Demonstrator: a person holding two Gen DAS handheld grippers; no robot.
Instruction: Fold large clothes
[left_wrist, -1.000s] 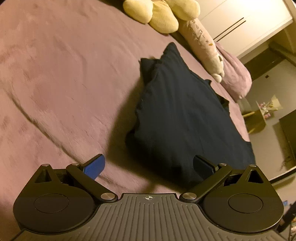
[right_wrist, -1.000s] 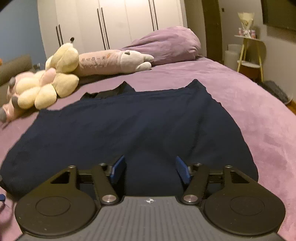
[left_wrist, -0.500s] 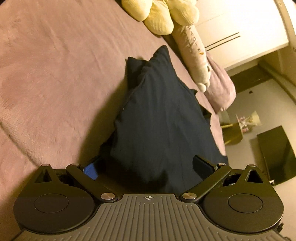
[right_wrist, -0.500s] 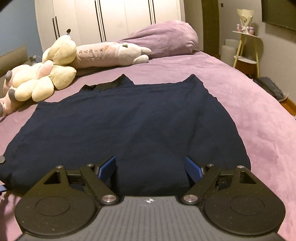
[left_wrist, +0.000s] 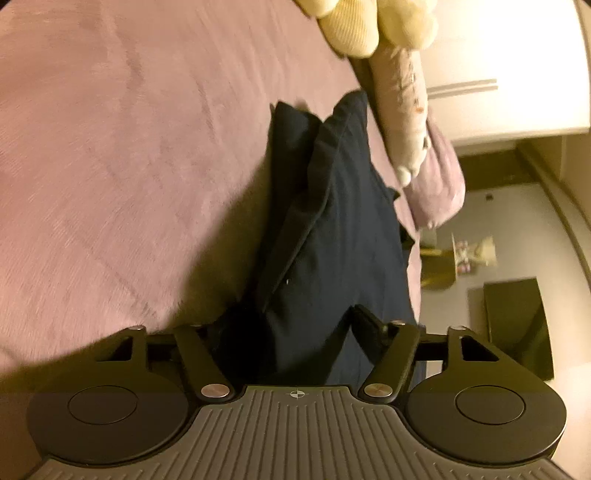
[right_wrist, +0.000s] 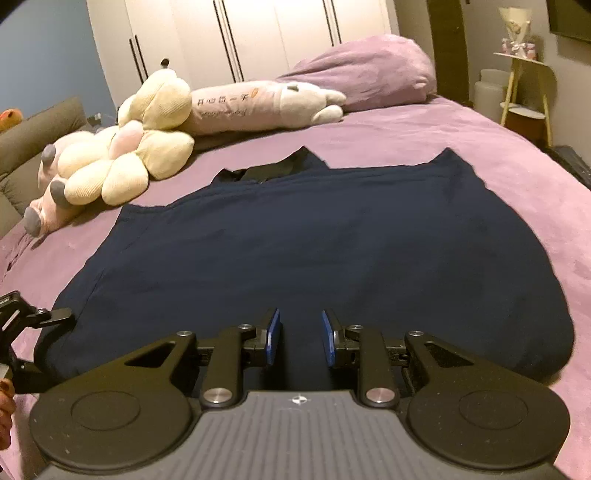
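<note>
Now both grippers grab the dark shirt (right_wrist: 295, 236) edge to fold it. Left gripper (left_wrist: 291, 332) and right gripper (right_wrist: 298, 336) fingers are closing around cloth. Next, lift together.

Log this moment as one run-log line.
stage: grasping hem | left gripper: closing, navy garment between jaws | right gripper: closing over hem | garment: flat on purple bed

A home bedroom: wide bed under a mauve plush cover (right_wrist: 388, 144), cream and pink plush toys (right_wrist: 122, 162) heaped by it, tall white wardrobe doors (right_wrist: 258, 37) behind.
</note>
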